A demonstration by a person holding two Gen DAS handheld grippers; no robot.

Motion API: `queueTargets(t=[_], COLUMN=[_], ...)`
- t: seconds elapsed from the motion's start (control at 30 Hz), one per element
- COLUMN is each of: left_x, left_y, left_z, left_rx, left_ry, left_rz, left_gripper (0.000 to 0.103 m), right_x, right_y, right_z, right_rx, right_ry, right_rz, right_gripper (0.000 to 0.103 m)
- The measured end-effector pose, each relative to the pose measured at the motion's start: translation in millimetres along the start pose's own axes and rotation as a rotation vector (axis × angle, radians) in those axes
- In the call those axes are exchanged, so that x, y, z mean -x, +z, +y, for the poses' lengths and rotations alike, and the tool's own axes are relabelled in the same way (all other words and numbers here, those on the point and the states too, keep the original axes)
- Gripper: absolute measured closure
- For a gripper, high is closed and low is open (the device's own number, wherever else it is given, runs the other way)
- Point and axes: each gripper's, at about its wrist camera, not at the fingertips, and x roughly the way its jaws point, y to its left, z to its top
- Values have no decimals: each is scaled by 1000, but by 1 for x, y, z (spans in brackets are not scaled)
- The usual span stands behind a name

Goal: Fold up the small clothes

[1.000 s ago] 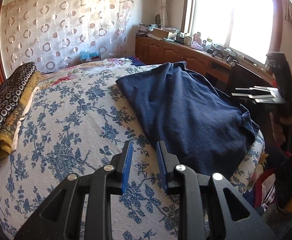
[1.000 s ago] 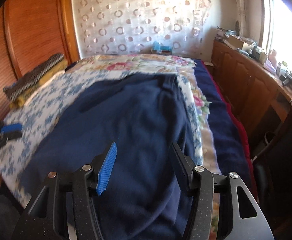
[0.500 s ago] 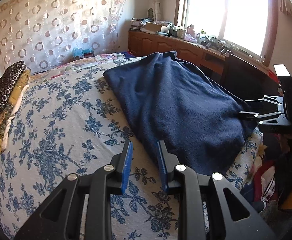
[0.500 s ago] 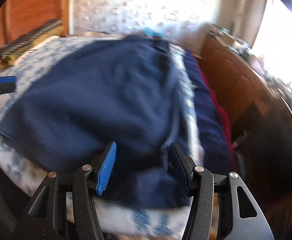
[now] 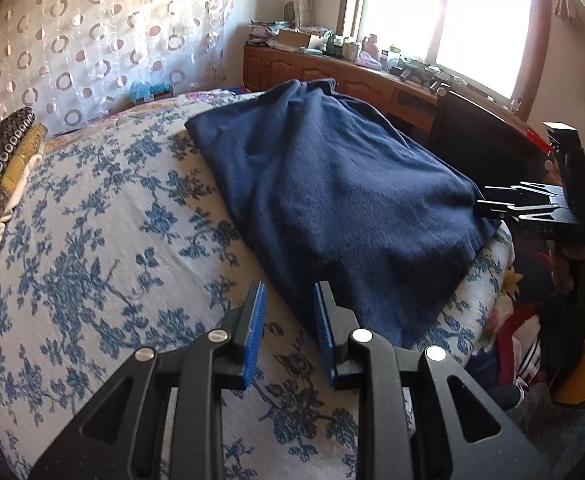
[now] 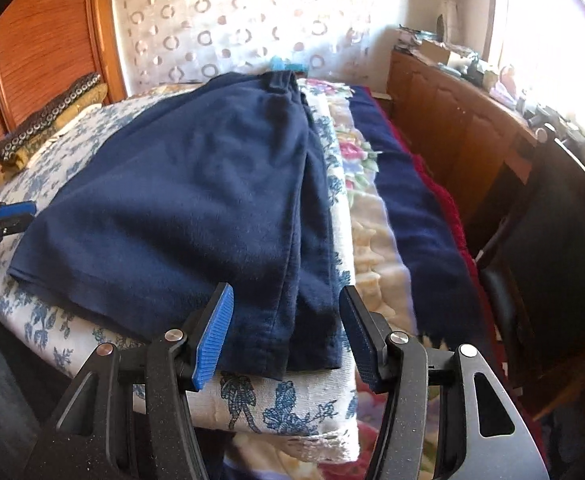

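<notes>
A dark navy garment (image 5: 332, 196) lies spread on the bed's blue-flowered cover (image 5: 92, 248); it also shows in the right wrist view (image 6: 196, 200). My left gripper (image 5: 288, 300) is open and empty, just above the cover beside the garment's near left hem. My right gripper (image 6: 286, 300) is open and empty, its jaws on either side of the garment's near right corner at the bed edge, not closed on it. The right gripper also shows from the left wrist view (image 5: 492, 200), and the left gripper's tips show at the left in the right wrist view (image 6: 12, 212).
Folded patterned cloths (image 5: 0, 176) are stacked at the bed's far left. A wooden cabinet (image 6: 452, 120) with clutter runs under the window on the right. A dark chair (image 6: 552, 240) stands beside the bed. A navy blanket (image 6: 420, 216) hangs over the bed's right side.
Both grippers have moved closer to the garment's near edge. The right gripper has dropped to the near right corner, which now sits between its open jaws.
</notes>
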Motion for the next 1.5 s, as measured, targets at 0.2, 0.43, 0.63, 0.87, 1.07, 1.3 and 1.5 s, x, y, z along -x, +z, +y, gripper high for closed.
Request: queueTargets(t=[0.2,0.43,0.63,0.87,1.07,1.3,1.5], left_x=[0,3,-7,-7,-8,2,33], left_y=[-4,-5,-7,-7,-8,-4,31], left_z=[-4,-9,-9,-13,-11,-14,-9], left_rx=[3,-1,7,7,20,1,4], left_ry=[-23,-49,-88,-140,-189,-196,-198], left_rz=[11,6,47,49,50,-3,-133], left_gripper=[79,79,72,72,75,103,103], right_x=[-3,-1,-1,0,0,5,30], right_y=[-6,-9,-11,-11,-11,-11,6], right_z=[-6,-5,-3,1,-1,-3,-7], right_rx=[-26,-20,-19,-5,-18,-50,-64], right_ry=[3,10,54,105,132,143,161], right_rz=[11,8,-2,0,-8,-43,-155], right_gripper=[47,53,73,87,91,93,96])
